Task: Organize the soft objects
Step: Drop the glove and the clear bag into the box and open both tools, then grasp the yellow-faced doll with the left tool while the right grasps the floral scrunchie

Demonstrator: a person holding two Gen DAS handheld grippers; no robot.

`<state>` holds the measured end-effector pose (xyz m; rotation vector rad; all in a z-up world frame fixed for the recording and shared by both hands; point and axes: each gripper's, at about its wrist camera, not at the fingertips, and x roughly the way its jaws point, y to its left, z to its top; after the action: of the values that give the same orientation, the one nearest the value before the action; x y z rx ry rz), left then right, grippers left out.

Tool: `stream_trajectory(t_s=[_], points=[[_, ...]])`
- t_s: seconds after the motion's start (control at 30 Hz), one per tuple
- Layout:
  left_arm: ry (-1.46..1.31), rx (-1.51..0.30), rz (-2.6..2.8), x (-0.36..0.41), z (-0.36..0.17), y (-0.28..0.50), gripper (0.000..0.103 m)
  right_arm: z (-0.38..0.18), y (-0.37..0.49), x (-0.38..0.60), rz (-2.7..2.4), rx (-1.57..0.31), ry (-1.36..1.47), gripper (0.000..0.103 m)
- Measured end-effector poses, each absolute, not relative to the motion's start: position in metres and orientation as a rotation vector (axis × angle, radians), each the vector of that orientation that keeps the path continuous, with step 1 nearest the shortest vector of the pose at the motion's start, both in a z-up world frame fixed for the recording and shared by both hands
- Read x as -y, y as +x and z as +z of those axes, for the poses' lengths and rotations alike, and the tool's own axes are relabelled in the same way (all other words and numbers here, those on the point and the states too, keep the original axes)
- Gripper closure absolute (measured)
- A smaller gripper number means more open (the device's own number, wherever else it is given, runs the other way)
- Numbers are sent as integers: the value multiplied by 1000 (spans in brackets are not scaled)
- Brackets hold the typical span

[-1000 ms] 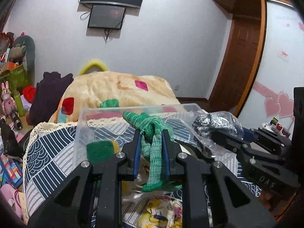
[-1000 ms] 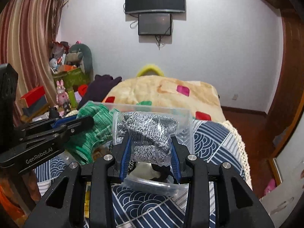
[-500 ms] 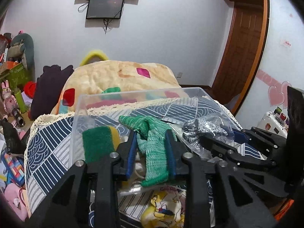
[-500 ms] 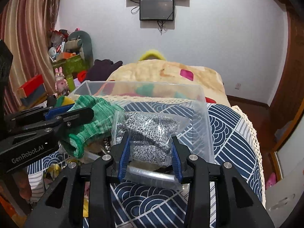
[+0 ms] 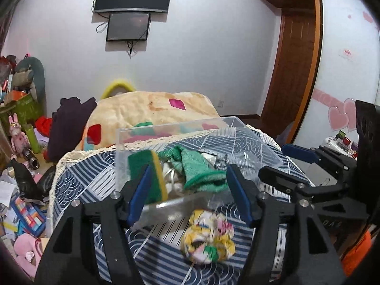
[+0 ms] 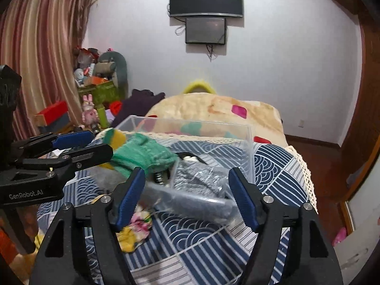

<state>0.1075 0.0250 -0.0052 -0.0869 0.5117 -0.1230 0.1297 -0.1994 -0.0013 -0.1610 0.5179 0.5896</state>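
Observation:
A clear plastic bin (image 5: 235, 123) (image 6: 249, 140) stands on the blue patterned table. A green knit cloth (image 5: 199, 171) (image 6: 144, 153) lies in it, beside a green and yellow sponge (image 5: 149, 173) (image 6: 116, 137) and a bagged grey knit item (image 6: 199, 178). My left gripper (image 5: 190, 194) is open and empty just before the bin's near wall. My right gripper (image 6: 186, 194) is open and empty at the bin's near right. A yellow floral cloth ball (image 5: 209, 237) (image 6: 135, 225) lies on the table in front of the bin.
The table's blue wave cloth (image 6: 273, 166) has a lace edge. Behind it is a bed with a beige blanket (image 5: 147, 109). Toys and boxes clutter the floor at left (image 5: 21, 204). A wooden door (image 5: 292, 64) is at right.
Both grippers have opened. The green cloth and the bagged grey item were let go and now lie in the bin. Both grippers have pulled back a little.

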Motion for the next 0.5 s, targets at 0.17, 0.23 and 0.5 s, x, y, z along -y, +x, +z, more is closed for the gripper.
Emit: stream_trajectory(t_s=[0.17, 0.23, 0.5], points=[[-113, -553, -136, -33, -13, 92, 38, -9, 118, 192, 613, -525, -181, 31], [-109, -557, -130, -35, -16, 87, 38, -15, 112, 190, 634, -537, -186, 31], [-77, -606, -83, -47, -39, 67, 38, -51, 98, 168, 748, -634, -211, 29]])
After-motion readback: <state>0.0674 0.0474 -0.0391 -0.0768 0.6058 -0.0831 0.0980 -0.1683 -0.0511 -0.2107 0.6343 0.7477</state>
